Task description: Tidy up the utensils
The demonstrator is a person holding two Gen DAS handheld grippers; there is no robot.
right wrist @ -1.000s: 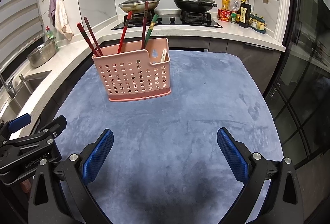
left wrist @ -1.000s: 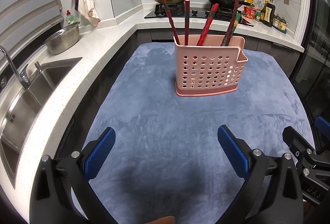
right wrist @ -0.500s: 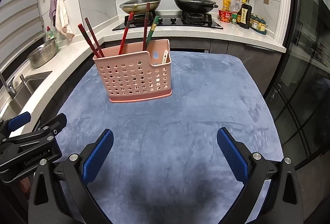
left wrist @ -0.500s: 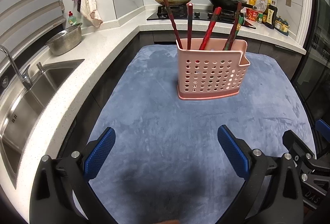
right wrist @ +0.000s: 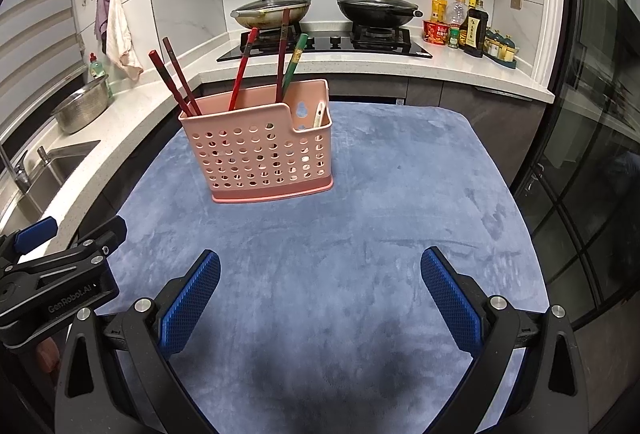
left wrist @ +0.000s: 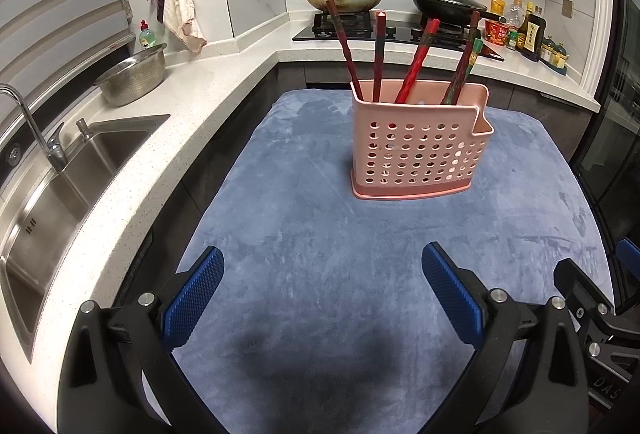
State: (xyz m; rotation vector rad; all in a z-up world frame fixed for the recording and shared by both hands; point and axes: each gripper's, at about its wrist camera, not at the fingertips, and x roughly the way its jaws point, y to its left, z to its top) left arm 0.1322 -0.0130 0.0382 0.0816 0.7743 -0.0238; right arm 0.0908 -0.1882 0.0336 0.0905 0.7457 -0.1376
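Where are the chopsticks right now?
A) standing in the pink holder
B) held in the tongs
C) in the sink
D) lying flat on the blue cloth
A: the chopsticks stand leaning inside the pink holder on the blue cloth.

left gripper (left wrist: 322, 298): jaws wide apart | right gripper (right wrist: 320, 300): jaws wide apart
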